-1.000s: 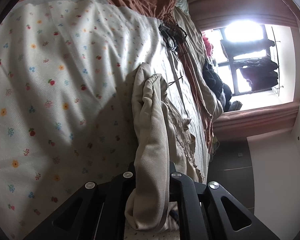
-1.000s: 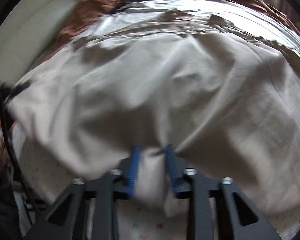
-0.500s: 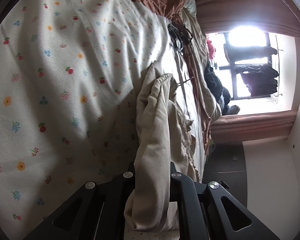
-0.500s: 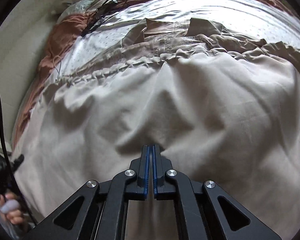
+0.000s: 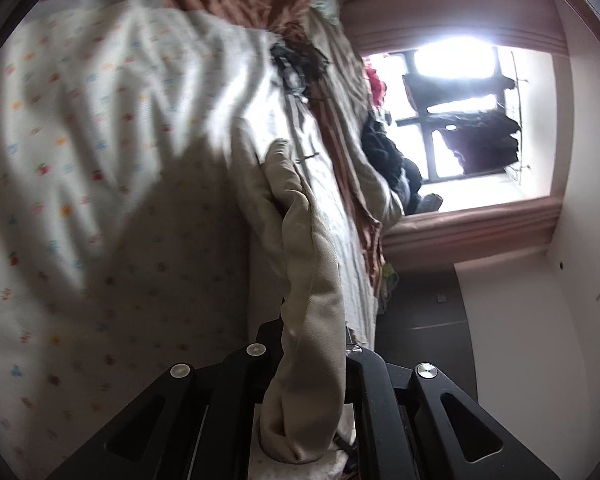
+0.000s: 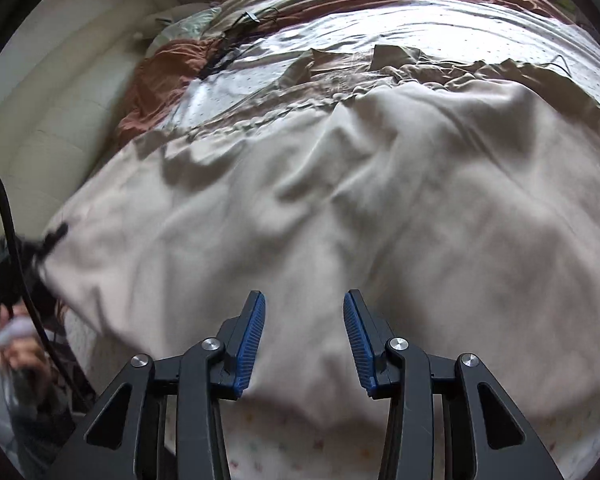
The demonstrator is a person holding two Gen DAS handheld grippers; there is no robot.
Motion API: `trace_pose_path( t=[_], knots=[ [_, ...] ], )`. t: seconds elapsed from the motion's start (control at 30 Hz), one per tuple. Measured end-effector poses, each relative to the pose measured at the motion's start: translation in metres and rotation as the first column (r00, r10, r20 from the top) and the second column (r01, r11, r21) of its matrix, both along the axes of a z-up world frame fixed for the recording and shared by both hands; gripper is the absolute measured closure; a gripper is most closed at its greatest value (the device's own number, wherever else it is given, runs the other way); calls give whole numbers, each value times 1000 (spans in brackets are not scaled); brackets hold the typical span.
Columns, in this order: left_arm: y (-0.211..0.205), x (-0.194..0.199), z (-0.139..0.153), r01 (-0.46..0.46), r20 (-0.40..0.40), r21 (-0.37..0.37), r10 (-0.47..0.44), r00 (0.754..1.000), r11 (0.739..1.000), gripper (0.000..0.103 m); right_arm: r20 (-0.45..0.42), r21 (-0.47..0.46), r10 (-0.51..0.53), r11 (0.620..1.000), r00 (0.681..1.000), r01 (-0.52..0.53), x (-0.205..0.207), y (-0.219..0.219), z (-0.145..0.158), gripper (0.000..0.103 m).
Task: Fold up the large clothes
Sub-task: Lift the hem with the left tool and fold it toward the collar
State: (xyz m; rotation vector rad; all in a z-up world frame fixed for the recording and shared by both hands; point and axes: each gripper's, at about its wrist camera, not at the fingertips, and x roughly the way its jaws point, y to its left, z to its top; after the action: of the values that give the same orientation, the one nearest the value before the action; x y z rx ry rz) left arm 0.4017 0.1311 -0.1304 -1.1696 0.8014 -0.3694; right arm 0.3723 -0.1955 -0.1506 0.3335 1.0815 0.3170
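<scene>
A large beige garment [image 6: 340, 208] lies spread and rumpled over the flowered bedsheet [image 6: 300, 448]. In the left wrist view a bunched fold of the beige garment [image 5: 312, 288] runs up between the black fingers of my left gripper [image 5: 306, 336], which is shut on it and holds it a little off the flowered bedsheet [image 5: 100, 200]. My right gripper [image 6: 304, 336] hangs above the near part of the cloth. Its jaws are opening, the blue pads [image 6: 252, 344] stand apart, and nothing is pinched between them.
A brown blanket [image 6: 160, 68] and a tangle of black cable [image 6: 236, 36] lie at the far side of the bed. A padded headboard [image 6: 60, 92] rises on the left. A person's hand [image 6: 16, 344] and a black cord [image 6: 12, 240] show at the left. A bright window [image 5: 460, 112] lies beyond the bed.
My right gripper went from shut on the cloth to apart, and the cloth dropped free of its pads. My left gripper lifted with the fold still clamped.
</scene>
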Motion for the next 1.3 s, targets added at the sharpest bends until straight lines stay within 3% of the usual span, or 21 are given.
trace_pose_path(
  t=[0.13, 0.27, 0.33, 0.5, 0.77, 1.07, 1.3],
  knots=[
    [-15, 5, 29, 32, 50, 14, -32, 998, 999, 96, -16, 4, 15, 1000, 1000, -15, -15, 6, -14, 74],
    [-39, 12, 57, 81, 89, 42, -85, 992, 996, 96, -36, -20, -21, 1000, 999, 20, -20, 8, -31, 75],
    [-49, 16, 68, 98, 102, 55, -103, 989, 994, 96, -35, -24, -8, 1000, 999, 7, -23, 8, -29, 75],
    [-86, 24, 106, 148, 166, 66, -157, 973, 987, 96, -51, 89, -22, 996, 998, 26, -27, -12, -21, 75],
    [-158, 50, 156, 247, 223, 94, -262, 939, 965, 96, 12, 102, -87, 991, 996, 86, -52, -58, 5, 75],
    [-247, 72, 180, 345, 233, 145, -371, 899, 927, 96, 33, 159, -224, 963, 974, 216, -75, -124, 13, 75],
    [-321, 78, 176, 435, 215, 180, -467, 858, 882, 96, 25, 195, -299, 937, 954, 289, -95, -165, 7, 75]
  ],
)
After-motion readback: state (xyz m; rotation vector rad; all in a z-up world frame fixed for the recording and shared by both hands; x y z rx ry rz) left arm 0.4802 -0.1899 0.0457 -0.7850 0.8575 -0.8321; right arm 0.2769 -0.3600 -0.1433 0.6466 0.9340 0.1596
